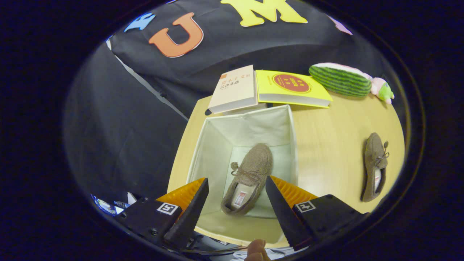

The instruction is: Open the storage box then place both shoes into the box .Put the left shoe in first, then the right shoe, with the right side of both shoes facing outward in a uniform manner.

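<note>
Gripper (237, 195) hangs above the open storage box (217, 145), its two fingers spread wide and holding nothing. Between the fingers and below them, a brown shoe (250, 174) lies on the floor of the box, toe pointing away from the gripper and heel nearest it, a bow on its upper and a label showing inside its opening. The box is pale fabric, standing on the wooden counter (326, 152) just ahead of the gripper. A second brown shoe (375, 165) lies on the counter well off to the right of the fingers, apart from the box, on its side with its opening facing the box. Beyond the box, two books lie side by side, a cream book (235, 88) and a yellow book (290, 87), the cream one touching the far rim. Farther right sits a watermelon-striped plush toy (342, 79). A fingertip (257, 250) shows below the gripper.
</note>
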{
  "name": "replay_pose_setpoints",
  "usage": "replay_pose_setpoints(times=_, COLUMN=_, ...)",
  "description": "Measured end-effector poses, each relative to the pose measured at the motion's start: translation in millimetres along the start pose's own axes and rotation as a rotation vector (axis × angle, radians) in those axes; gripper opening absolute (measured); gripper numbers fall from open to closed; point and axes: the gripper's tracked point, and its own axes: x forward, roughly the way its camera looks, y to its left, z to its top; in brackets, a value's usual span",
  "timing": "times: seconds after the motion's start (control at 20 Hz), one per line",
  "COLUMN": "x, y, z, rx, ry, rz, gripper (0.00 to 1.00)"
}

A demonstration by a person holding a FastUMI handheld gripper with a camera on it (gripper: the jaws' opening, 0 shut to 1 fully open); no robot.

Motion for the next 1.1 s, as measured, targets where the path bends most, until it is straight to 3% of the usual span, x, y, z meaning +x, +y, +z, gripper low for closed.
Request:
replay_pose_setpoints(times=0.45, x=-79, y=-88, z=0, rx=-0.074, ry=-0.041, rz=-0.057, gripper=1.0)
replay_pose_setpoints(times=0.8, x=-93, y=-200, z=-12, rx=-0.033, ry=0.013, rz=-0.157, gripper=1.0)
replay_pose_setpoints(times=1.1, x=-94, y=-298, z=-34, rx=0.027, ry=0.115, rz=-0.3, gripper=1.0)
